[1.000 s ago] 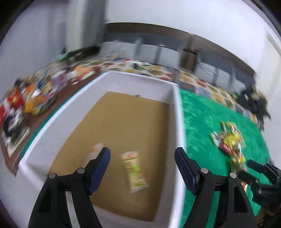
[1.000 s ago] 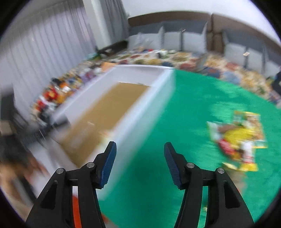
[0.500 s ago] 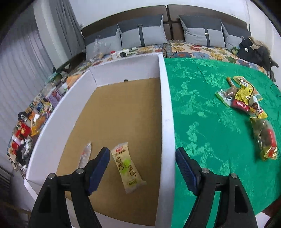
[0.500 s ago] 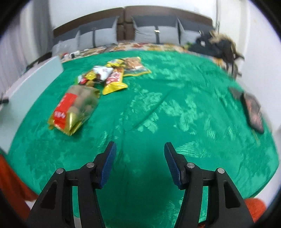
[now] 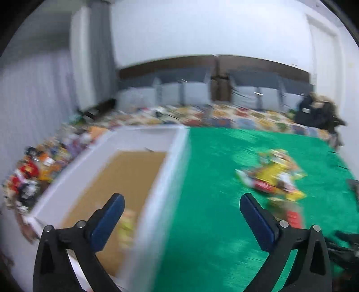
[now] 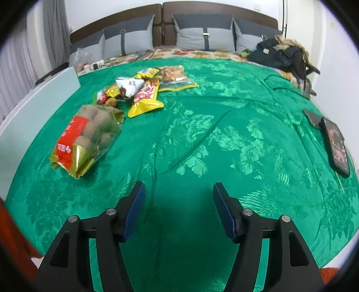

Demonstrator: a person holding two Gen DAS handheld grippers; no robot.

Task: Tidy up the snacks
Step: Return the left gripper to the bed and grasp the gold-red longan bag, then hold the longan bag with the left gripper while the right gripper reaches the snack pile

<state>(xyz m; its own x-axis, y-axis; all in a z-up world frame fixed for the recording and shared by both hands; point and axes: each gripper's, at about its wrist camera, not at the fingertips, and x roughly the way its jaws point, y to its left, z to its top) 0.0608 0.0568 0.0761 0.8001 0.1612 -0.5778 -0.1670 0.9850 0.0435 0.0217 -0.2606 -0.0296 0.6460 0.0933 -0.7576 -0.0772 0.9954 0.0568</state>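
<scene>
Selecting the next snack: I hold both grippers empty, fingers wide; next, right gripper [image 6: 178, 211] descends on the chestnut bag [image 6: 86, 138], then to the box [image 5: 154, 202].

This is a home bedroom. Ahead of the right gripper [image 6: 179, 207] spreads a wide bed under a green cover [image 6: 224, 139], with a brown padded headboard [image 6: 116, 20] and grey pillows [image 6: 203, 34] at its far end. A patterned quilt [image 6: 190, 54] shows just before the pillows. Curtains [image 6: 13, 60] hang far to the left, a dark bag [image 6: 280, 55] sits far right on the bed, and plain white walls [image 5: 202, 29] stand behind.
</scene>
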